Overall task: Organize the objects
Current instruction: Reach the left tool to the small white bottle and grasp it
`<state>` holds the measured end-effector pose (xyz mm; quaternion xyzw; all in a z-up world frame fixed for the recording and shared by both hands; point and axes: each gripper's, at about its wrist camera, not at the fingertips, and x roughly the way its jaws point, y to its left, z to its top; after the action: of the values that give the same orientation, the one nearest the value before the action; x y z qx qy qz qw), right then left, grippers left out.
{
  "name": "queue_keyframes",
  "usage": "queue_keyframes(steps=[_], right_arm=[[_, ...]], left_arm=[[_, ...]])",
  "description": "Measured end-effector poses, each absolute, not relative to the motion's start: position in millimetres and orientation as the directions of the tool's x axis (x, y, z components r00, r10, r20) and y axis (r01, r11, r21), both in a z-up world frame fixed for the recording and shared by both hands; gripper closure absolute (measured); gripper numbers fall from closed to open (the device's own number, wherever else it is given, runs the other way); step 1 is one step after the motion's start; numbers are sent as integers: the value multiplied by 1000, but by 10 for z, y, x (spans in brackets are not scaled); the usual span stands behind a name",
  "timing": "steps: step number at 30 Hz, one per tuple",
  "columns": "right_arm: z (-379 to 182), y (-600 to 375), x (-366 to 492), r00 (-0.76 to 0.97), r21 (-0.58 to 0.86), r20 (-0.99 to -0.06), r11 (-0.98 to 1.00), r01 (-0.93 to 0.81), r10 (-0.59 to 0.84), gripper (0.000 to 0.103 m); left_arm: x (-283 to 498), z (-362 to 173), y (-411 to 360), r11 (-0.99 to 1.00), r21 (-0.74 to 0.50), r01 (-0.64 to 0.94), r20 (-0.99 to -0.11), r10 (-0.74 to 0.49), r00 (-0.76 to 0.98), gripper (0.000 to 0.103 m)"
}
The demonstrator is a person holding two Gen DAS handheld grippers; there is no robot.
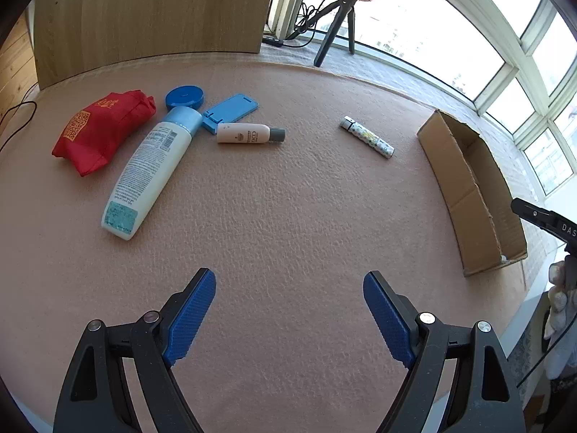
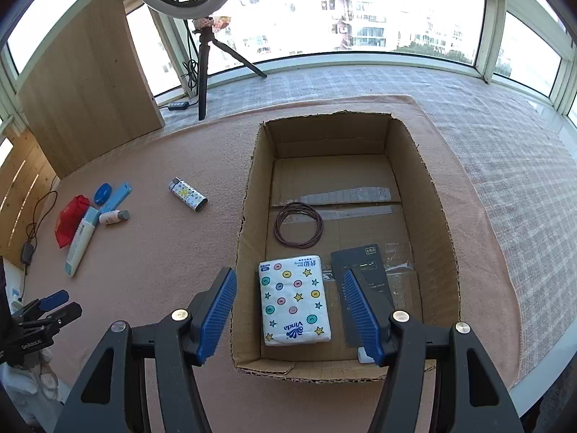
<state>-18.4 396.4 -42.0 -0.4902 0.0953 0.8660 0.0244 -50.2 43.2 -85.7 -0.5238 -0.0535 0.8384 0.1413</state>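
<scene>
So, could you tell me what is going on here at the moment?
A person is sorting loose items into a cardboard box. The right tool hangs open over the box, which already holds a tissue pack, a ring of cord and a dark card. The left tool is open and empty above the mat, facing the large bottle, small bottle, red pouch and patterned tube.

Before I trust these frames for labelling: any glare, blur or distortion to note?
Left wrist view: windows blown out white, fisheye bends the cardboard box, objects stay sharp. Right wrist view: bright backlight from the windows, a sheen on the tape in the box, dark vignette in the corners; tissue pack print is legible.
</scene>
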Motion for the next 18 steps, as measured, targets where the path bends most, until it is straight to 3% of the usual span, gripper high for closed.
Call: queue_keyframes(steps=[18], right_arm=[[-448,3322,-202,-502,216,-847,-976,-26,-174,45]], left_arm=[[-878,-681,115,-964,-224,-140,-843,264,-468,16]])
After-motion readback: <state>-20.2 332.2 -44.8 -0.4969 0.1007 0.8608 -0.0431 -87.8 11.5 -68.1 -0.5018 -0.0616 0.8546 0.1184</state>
